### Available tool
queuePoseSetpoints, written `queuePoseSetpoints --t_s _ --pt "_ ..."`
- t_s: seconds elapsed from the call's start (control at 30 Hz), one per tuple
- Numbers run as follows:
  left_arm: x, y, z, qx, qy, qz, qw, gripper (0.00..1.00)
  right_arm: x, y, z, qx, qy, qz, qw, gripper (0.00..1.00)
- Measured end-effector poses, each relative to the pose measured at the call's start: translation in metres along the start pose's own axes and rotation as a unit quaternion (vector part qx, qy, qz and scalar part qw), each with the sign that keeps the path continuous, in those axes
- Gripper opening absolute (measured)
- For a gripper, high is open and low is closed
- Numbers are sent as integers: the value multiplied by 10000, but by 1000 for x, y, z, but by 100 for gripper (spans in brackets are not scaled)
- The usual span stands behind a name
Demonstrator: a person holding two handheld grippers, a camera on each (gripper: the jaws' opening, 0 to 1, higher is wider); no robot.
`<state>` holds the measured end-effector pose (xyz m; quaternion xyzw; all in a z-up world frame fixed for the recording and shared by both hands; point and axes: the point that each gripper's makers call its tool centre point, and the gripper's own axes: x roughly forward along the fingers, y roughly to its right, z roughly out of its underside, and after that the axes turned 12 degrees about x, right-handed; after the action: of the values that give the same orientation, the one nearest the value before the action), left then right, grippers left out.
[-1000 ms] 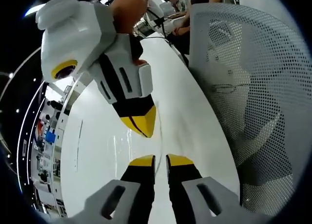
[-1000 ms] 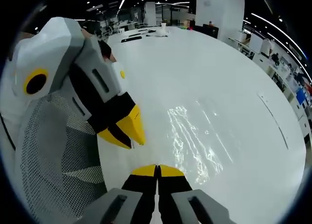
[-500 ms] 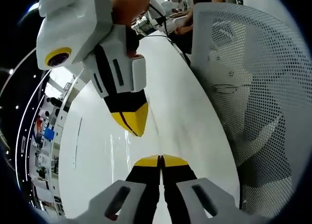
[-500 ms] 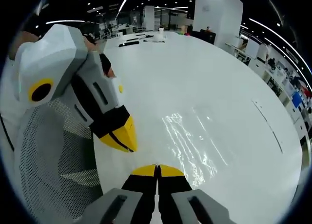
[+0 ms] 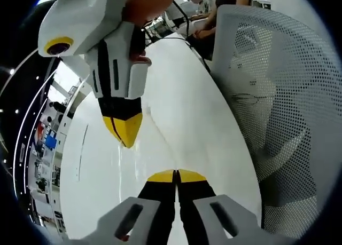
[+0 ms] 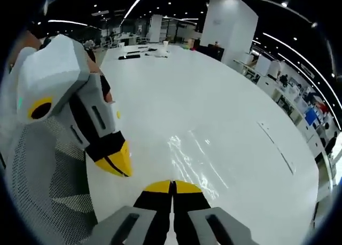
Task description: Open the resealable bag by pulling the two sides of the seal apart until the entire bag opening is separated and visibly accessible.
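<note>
The clear resealable bag (image 6: 192,162) lies as a glinting film on the white table (image 6: 214,90). Its near edge runs up to my right gripper (image 6: 172,185), whose jaws are shut on it. My left gripper (image 6: 122,167) comes in from the left, tips together, beside that edge. In the left gripper view, the bag (image 5: 160,138) shows as a thin clear line leading into my left gripper (image 5: 175,175), shut on it. My right gripper (image 5: 124,134), held by a hand, hangs over the table (image 5: 187,95) up and to the left.
A white mesh chair (image 5: 278,95) stands close against the table edge, also seen as the chair (image 6: 43,197) behind my left gripper. People (image 5: 214,5) sit at the table's far end. Small dark items (image 6: 141,53) lie far down the table.
My left gripper's jaws closed between one second and half a second ago. Since then the two grippers have drawn further apart; the right one has shifted left in the left gripper view.
</note>
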<state>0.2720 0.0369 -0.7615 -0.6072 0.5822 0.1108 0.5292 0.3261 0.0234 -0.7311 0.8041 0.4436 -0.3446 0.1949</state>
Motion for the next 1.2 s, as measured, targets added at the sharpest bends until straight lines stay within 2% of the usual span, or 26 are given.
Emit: queuePoseSetpoints --t_s 0.17,0.4,0.53,0.87,1.2 --pt "-1 -3 -2 -56 32 -25 10000 0 -5 3 -8 63 193 99 9997 0" --pt "-2 -7 -3 -79 20 -32 10000 0 -17 8 -30 104 799 371 9961 0" --pt "-3 -9 -4 -85 31 -55 9999 0 -22 10 -38 72 989 515 9937 0" --pt "-5 -13 -3 -81 7 -108 9999 0 -24 20 -39 316 1068 635 9917 0" --pt "-6 -22 6 18 -167 -323 9993 0 -15 23 -30 444 857 648 9932 0"
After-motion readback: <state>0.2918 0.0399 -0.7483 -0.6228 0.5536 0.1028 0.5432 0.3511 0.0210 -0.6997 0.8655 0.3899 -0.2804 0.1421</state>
